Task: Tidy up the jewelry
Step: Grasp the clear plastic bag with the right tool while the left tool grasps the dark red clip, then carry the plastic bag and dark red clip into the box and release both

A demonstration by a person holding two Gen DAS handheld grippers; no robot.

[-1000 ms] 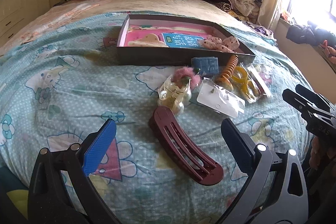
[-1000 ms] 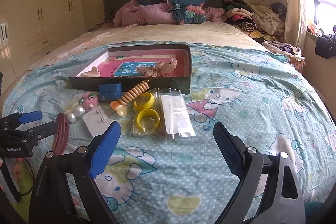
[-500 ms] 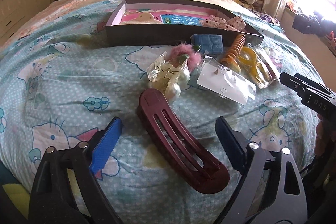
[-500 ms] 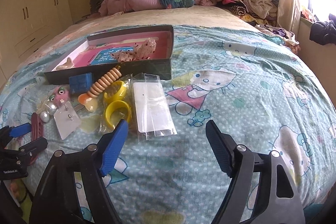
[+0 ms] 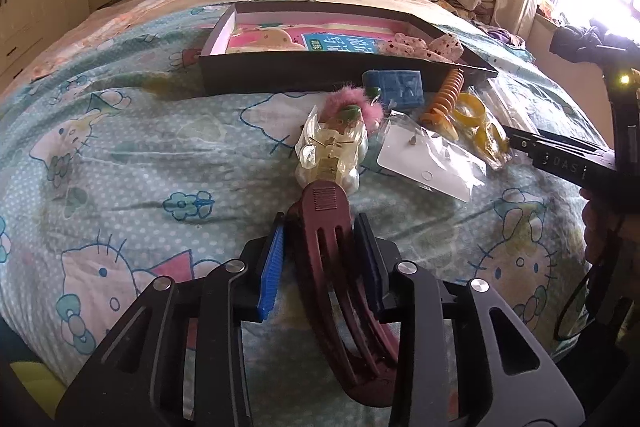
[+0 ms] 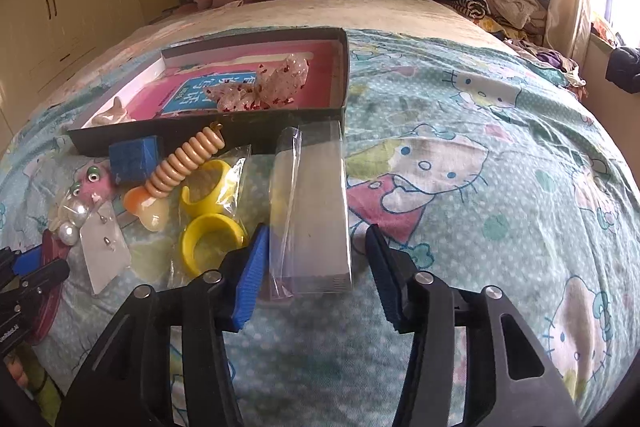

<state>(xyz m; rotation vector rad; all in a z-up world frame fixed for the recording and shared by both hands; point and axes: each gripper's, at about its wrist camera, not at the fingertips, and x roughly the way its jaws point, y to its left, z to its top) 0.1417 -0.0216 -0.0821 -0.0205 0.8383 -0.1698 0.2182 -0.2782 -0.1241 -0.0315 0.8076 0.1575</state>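
A long maroon hair clip (image 5: 324, 247) lies on the bedspread between the closing jaws of my left gripper (image 5: 320, 227), and both blue pads press its sides. My right gripper (image 6: 316, 233) is closing around the near end of a clear flat packet (image 6: 312, 211); its pads stand just clear of the packet's edges. The black box (image 5: 320, 75) with a pink lining sits behind the jewelry, a speckled bow (image 6: 272, 87) inside it. In the right wrist view the left gripper (image 6: 24, 279) shows at the far left edge.
Loose items lie in front of the box: a bagged pearl clip (image 5: 332, 155), a pink fuzzy piece (image 5: 352, 105), a blue case (image 6: 134, 157), an orange spiral clip (image 6: 184, 163), yellow cuffs (image 6: 210, 245) and an earring card (image 5: 428, 163). Bedding and clothes pile up by the headboard.
The left gripper's jaws closed from wide open onto the maroon clip. The right gripper moved forward and down to the clear packet, and its jaws narrowed around it.
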